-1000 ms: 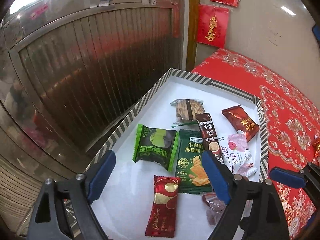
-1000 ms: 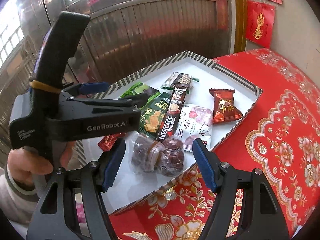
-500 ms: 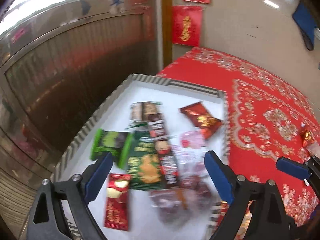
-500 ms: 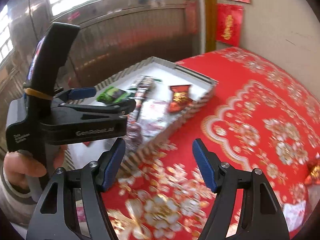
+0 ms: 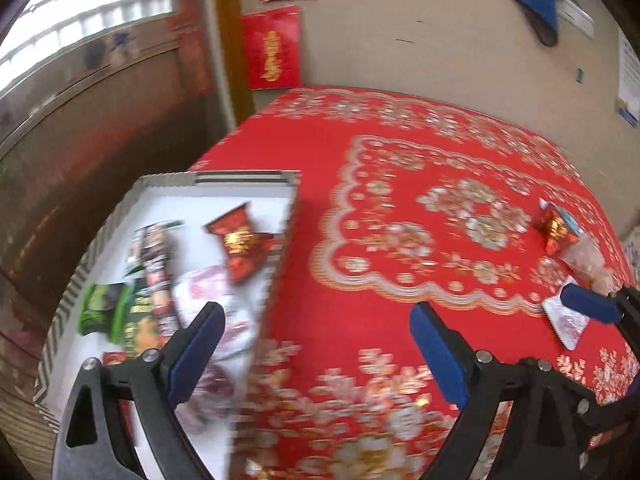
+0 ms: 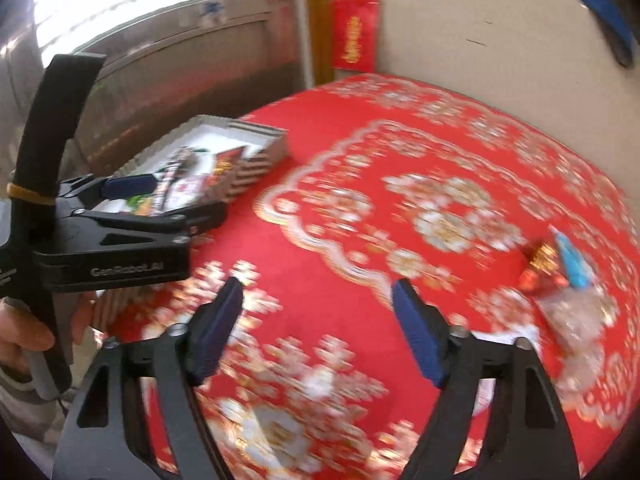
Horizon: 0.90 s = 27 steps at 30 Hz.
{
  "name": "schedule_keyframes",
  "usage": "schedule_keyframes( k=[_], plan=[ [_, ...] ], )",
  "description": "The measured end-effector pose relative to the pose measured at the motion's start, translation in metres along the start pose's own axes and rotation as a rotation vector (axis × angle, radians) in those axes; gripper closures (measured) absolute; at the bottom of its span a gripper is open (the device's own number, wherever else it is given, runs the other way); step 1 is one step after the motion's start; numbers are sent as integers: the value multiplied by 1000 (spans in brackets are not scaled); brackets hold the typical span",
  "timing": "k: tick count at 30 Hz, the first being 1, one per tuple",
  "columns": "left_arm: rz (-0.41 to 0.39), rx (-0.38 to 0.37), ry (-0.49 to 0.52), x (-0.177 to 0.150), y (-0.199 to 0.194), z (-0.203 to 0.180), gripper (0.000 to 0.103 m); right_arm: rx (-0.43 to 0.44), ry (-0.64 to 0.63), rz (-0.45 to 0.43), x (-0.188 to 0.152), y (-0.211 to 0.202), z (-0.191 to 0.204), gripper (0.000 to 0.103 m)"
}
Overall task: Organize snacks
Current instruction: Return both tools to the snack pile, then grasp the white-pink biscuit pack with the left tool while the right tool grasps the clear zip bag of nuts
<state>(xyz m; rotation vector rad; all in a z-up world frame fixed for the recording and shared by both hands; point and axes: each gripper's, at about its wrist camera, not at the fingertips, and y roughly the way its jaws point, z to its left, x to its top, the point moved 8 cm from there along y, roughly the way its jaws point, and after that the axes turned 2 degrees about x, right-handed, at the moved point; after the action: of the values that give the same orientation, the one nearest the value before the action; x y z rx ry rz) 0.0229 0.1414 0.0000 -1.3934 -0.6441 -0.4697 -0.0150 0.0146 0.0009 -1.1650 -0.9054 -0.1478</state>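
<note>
A striped-rim white box point(image 5: 286, 216) point(image 6: 260, 160) holds several snack packets, among them a red one point(image 5: 240, 240) and a green one point(image 5: 102, 308). Loose snacks lie far right on the red cloth: a red-and-gold packet point(image 5: 554, 228) point(image 6: 540, 268), a clear bag point(image 5: 588, 260) point(image 6: 576, 316) and a white-pink packet point(image 5: 566, 322). My left gripper point(image 5: 316, 356) is open and empty, over the box's right edge and the cloth. My right gripper point(image 6: 318, 324) hangs over bare cloth, jaws opening, nothing between them. The left gripper point(image 6: 132, 196) also shows in the right wrist view, held by a hand point(image 6: 24, 332).
A red floral tablecloth point(image 5: 420, 208) covers the table, which ends at a beige wall point(image 5: 420, 40) behind. Red paper decorations point(image 5: 272, 48) hang on the wall beside a wooden door frame. A metal shutter point(image 5: 100, 128) stands left of the table.
Both grippers have swung right, away from the box and over the red cloth. The loose snacks at the far right have come into view. The right gripper's jaws stand wider.
</note>
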Motion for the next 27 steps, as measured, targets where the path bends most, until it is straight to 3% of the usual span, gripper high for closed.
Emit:
schedule_keyframes(
  k=[18,27],
  plan=[
    [61,-189,282,-7,12,-159,8,-194,324,-26,-60,-65,-168,23],
    [102,-287,402,-16,12,-222,8,-240,380,-15,-76,-74,-206,23]
  ],
)
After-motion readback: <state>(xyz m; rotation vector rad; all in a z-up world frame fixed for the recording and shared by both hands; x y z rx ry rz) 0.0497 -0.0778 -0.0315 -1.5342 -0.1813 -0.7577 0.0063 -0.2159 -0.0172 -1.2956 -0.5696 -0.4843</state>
